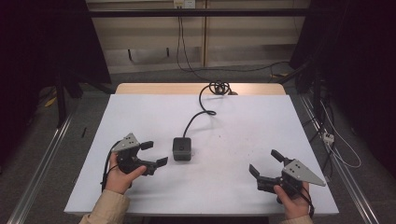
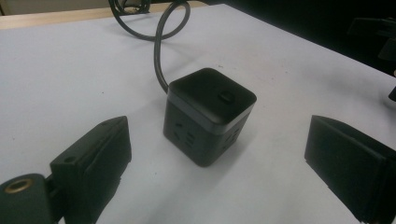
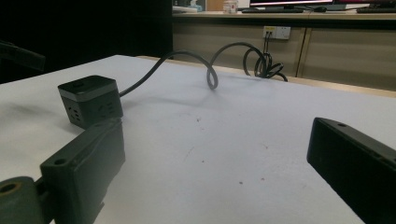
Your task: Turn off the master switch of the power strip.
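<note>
Both tools wide open, empty: left tool (image 1: 156, 154) near socket cube (image 1: 181, 148)

White-topped table (image 1: 261, 158) in play, its wooden far edge showing. A black cube power strip (image 1: 181, 148) sits upright near the middle, its dark cable (image 1: 201, 111) snaking along the surface to a coil at the far edge.

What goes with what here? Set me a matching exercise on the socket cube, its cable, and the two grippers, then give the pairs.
Things:
1. socket cube
2. cable
3. left gripper
4. right gripper

Descriptions:
a. open, at the table's near right
b. coiled at the far edge
c. open, beside the cube
d. standing mid-table, untouched

Pairs: 1-d, 2-b, 3-c, 4-a
</note>
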{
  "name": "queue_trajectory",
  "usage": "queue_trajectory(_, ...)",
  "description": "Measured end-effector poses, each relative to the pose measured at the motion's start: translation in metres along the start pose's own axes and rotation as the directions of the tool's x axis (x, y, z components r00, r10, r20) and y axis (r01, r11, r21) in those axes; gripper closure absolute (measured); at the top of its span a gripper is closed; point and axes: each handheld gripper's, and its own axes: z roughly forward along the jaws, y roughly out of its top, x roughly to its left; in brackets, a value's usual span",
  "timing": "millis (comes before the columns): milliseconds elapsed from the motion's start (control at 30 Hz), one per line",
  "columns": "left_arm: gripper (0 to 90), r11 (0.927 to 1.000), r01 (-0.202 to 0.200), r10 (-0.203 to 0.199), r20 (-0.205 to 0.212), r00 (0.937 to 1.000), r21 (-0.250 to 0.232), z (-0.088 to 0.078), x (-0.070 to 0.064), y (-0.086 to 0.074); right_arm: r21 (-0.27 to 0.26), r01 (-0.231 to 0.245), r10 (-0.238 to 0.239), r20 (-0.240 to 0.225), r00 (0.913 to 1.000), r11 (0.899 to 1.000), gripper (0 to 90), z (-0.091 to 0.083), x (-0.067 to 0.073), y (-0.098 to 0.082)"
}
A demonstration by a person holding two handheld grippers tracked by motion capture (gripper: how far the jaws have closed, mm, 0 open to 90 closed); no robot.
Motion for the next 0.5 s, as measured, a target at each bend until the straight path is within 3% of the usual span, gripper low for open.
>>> queue_trajectory(500, 6.6, 1.0, 0.004, -0.004, -0.024, 0.9997, 0.005, -0.019, 0.007, -0.014, 0.001, 0.0, 0.0, 0.0, 1.0, 1.0, 3.6, 0.0, 0.0, 0.0)
